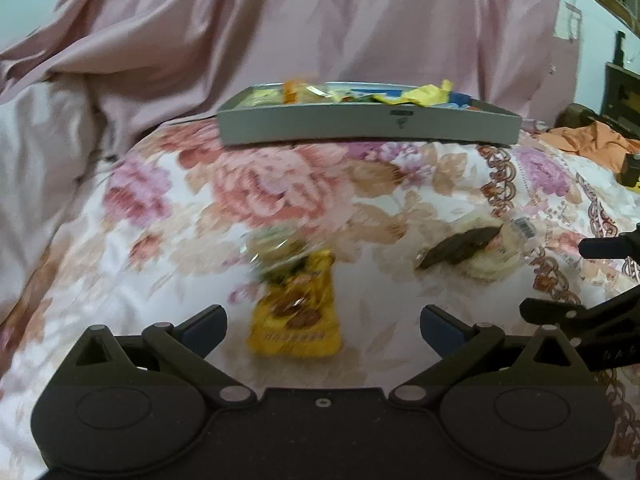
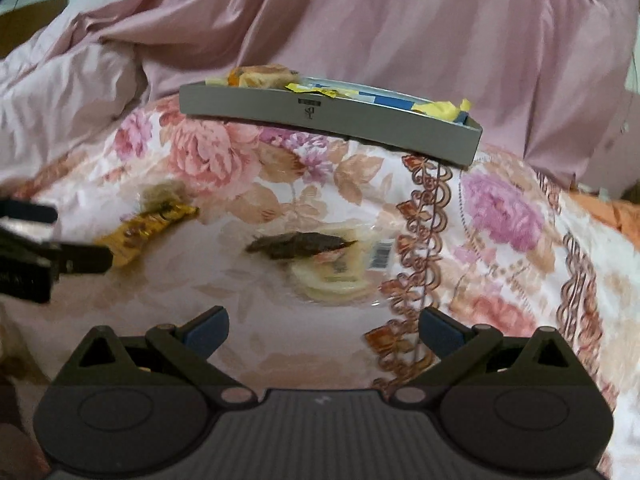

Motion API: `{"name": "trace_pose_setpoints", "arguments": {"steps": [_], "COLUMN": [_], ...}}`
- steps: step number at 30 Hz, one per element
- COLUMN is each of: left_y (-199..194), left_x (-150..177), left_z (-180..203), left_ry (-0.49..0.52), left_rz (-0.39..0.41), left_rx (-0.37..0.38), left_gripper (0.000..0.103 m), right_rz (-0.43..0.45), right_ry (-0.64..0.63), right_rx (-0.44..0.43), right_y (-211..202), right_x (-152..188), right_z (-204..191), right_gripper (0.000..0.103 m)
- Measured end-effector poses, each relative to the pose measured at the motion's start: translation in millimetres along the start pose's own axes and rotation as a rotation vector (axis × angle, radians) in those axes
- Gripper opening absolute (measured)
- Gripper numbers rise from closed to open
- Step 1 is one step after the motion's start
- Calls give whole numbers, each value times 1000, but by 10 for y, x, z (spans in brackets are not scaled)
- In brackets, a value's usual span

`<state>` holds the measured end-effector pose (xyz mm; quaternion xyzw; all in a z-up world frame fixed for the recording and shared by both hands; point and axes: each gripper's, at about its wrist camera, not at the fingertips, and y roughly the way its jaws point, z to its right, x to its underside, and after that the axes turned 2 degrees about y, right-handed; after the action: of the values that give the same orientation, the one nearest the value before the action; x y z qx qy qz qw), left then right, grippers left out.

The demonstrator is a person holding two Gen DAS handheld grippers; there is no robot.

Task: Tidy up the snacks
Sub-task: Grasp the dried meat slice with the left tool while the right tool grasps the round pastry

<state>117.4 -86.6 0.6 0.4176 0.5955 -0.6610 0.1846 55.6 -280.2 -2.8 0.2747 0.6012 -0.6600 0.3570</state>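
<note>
A grey tray [image 1: 368, 128] [image 2: 256, 110] holding several snack packets sits at the far side of a floral bedspread. A yellow snack packet [image 1: 298, 312] [image 2: 144, 230] lies on the bedspread just ahead of my left gripper [image 1: 323, 326], which is open, with the packet between the lines of its fingers. A clear packet of pale biscuits with a dark piece on top [image 1: 476, 250] [image 2: 320, 258] lies to the right. My right gripper [image 2: 323, 328] is open a little short of that clear packet. Each gripper shows at the edge of the other's view.
Pink satin fabric [image 1: 280, 20] is bunched up behind the tray. An orange cloth [image 1: 592, 140] and dark furniture [image 1: 620, 92] lie at the far right. The floral bedspread [image 2: 500, 208] is soft and uneven.
</note>
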Motion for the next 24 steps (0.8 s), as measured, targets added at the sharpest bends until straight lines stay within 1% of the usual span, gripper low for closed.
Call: {"name": "trace_pose_setpoints", "arguments": {"steps": [2, 4, 8, 10, 13, 15, 17, 20, 22, 24], "left_y": [86, 177, 418, 526, 681, 776, 868, 1016, 1103, 1165], "left_x": [-90, -171, -333, -380, -430, -448, -466, -521, -571, -609], "left_z": [53, 107, 271, 339, 447, 518, 586, 668, 725, 762], "left_ry": [15, 36, 126, 174, 264, 322, 362, 399, 412, 406], "left_rz": [12, 22, 29, 21, 3, -2, -2, -11, -27, -43], "left_rx": [27, 55, 125, 160, 221, 264, 292, 332, 383, 417], "left_gripper": [102, 102, 102, 102, 102, 102, 102, 102, 99, 94], "right_rz": [5, 3, -1, -17, -84, -90, -96, -110, -120, -128], "right_ry": [-3, 23, 51, 33, -31, -48, -50, -52, -49, -44], "right_rx": [14, 20, 15, 13, 26, 37, 35, 33, 36, 41], "right_y": [44, 107, 205, 241, 332, 351, 357, 366, 376, 398], "right_x": [1, -8, -44, -63, -73, -67, -84, -106, -102, -96], "right_z": [57, 112, 206, 221, 218, 237, 266, 307, 332, 356], "right_gripper": [103, 103, 103, 103, 103, 103, 103, 103, 103, 103]}}
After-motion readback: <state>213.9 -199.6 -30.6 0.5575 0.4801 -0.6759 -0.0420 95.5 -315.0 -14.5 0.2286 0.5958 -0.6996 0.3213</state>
